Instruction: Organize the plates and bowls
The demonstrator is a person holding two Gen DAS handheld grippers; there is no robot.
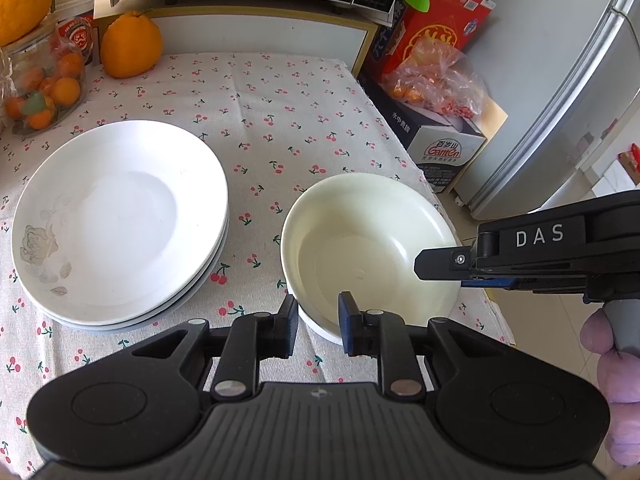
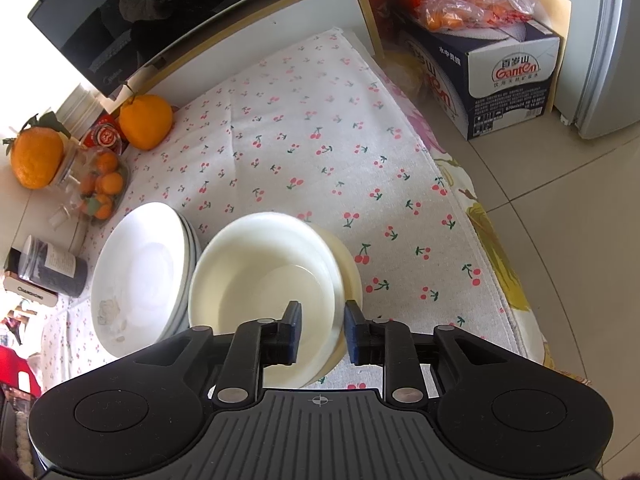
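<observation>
Left gripper (image 1: 318, 312) straddles round glossy bowl (image 1: 360, 240) rim.

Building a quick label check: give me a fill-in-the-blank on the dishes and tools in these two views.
1. The stack of white plates sits to the ____ of the cream bowls in the left wrist view.
2. The tablecloth is printed with small ____.
3. The left tool straddles the bowls' ____.
4. The top plate bears a faint ____ design.

Missing words: left; cherries; rim; flower
</observation>
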